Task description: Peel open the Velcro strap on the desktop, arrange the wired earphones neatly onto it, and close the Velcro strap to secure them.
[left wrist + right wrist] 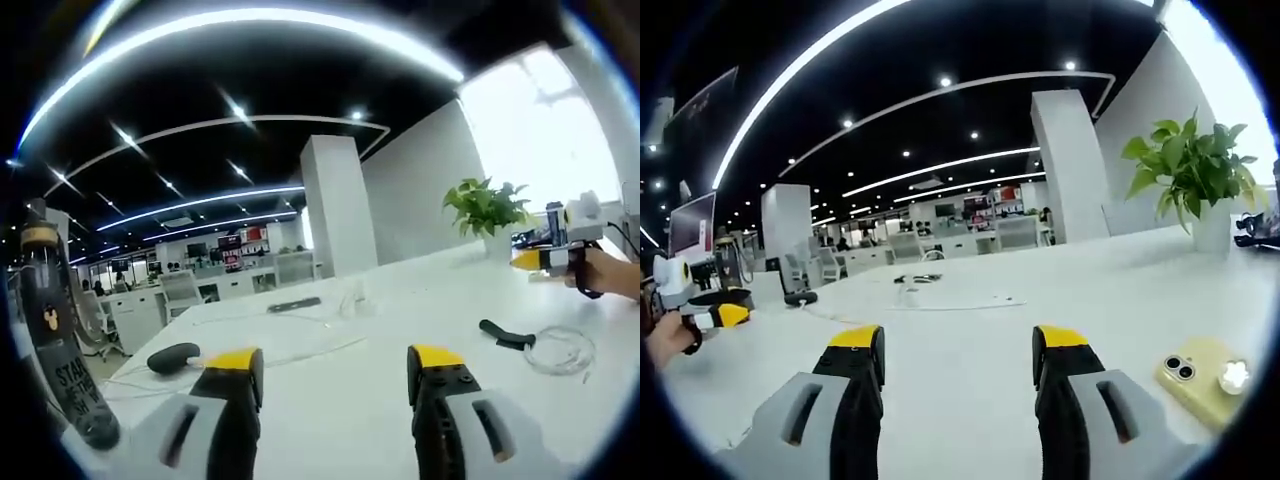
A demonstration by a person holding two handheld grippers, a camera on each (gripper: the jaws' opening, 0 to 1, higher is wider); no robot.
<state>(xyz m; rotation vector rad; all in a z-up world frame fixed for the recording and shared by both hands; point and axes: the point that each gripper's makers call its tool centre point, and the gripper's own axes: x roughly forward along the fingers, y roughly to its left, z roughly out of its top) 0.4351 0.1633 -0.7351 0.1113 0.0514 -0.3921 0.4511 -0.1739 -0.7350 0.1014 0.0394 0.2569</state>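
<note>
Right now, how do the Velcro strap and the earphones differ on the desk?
The Velcro strap is black, flat and opaque; the earphones are white and thin, loosely coiled. The strap lies left of the coil in the left gripper view. Both rest on the white desktop, ungripped.

A white desk [350,400] carries a dark bottle [60,330] with a yellow band, standing upright at its edge, a black mouse [172,357] nearby, a potted plant [1195,175] in a white pot, and a yellow phone [1205,380] lying camera side up. Behind stands a white pillar [335,205]
</note>
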